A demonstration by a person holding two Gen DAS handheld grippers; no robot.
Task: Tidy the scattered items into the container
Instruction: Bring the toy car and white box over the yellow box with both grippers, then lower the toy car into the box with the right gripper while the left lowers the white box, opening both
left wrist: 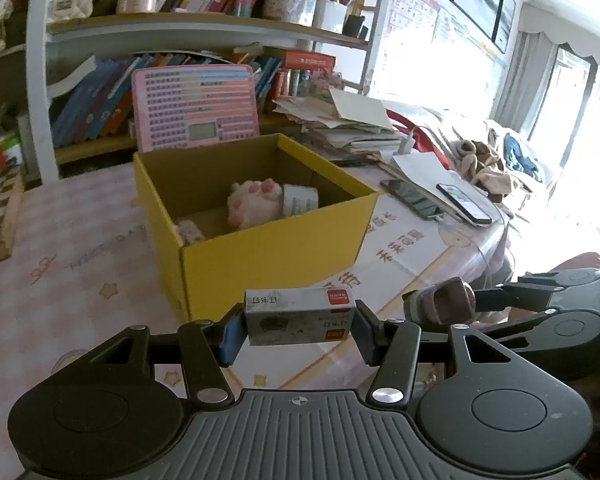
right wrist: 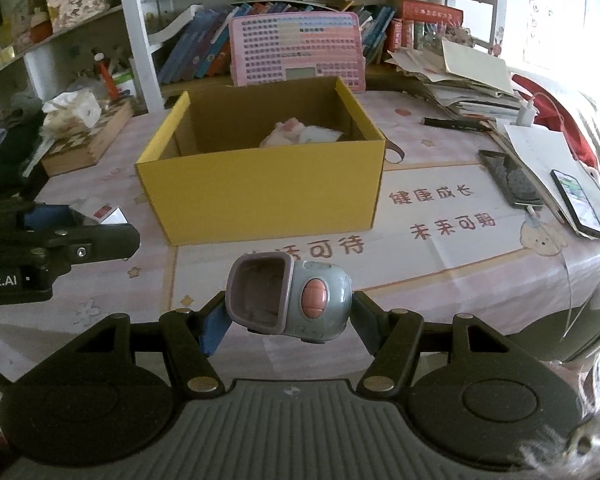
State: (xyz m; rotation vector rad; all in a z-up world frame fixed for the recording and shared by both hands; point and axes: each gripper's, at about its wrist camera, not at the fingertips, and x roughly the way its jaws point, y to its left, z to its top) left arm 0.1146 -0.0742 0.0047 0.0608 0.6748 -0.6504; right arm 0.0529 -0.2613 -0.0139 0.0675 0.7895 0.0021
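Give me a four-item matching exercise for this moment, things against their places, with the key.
Things:
1. staple box
2. grey toy
3. pink paw plush
4. two phones

Places:
A. inside the yellow box
B. between the right gripper pads
C. lying on the table, right of the yellow box
D. between the left gripper pads

Pairs: 1-D, 2-B, 3-A, 4-C

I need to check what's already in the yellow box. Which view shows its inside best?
The left wrist view: it looks down into the yellow box, showing a pink paw toy. The right wrist view shows only tops.
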